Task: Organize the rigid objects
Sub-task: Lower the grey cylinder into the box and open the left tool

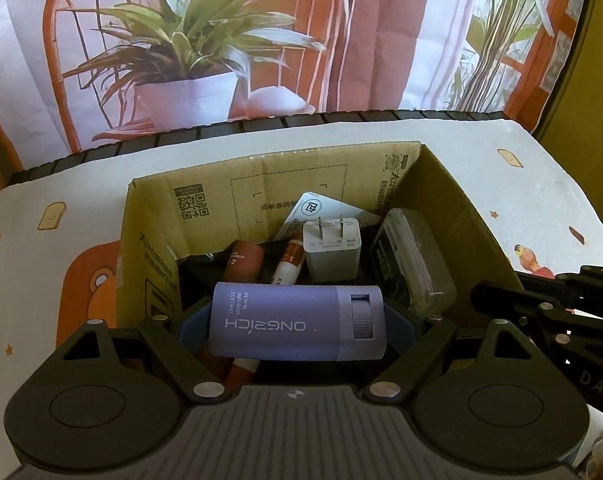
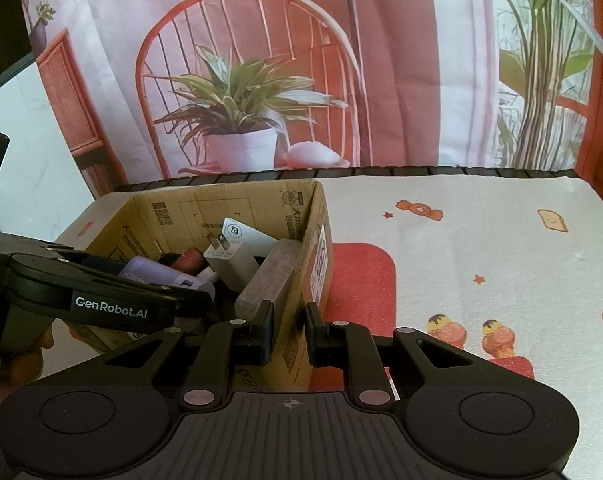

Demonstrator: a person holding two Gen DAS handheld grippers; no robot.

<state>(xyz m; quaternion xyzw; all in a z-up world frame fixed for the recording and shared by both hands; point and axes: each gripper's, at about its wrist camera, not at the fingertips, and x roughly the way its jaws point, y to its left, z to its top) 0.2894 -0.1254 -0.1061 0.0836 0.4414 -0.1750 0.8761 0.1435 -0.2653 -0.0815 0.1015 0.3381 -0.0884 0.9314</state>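
My left gripper [image 1: 297, 326] is shut on a purple balm stick [image 1: 297, 322] and holds it crosswise over the open cardboard box [image 1: 457, 216]. Inside the box lie a white charger plug [image 1: 333, 250], a dark red tube [image 1: 243, 262], a thin red and white stick [image 1: 287, 262], a white card [image 1: 321, 208] and a clear plastic case [image 1: 415, 258]. My right gripper [image 2: 289, 330] is shut on the near right wall of the box [image 2: 301, 272]. The balm stick [image 2: 157, 272] and the left gripper [image 2: 173, 300] also show in the right wrist view.
The box stands on a white cartoon-print tablecloth [image 2: 481, 248] with a red patch [image 2: 361, 276] to its right. A printed backdrop of a chair and potted plant [image 2: 237, 120] hangs behind the table's dark back edge [image 1: 261, 126].
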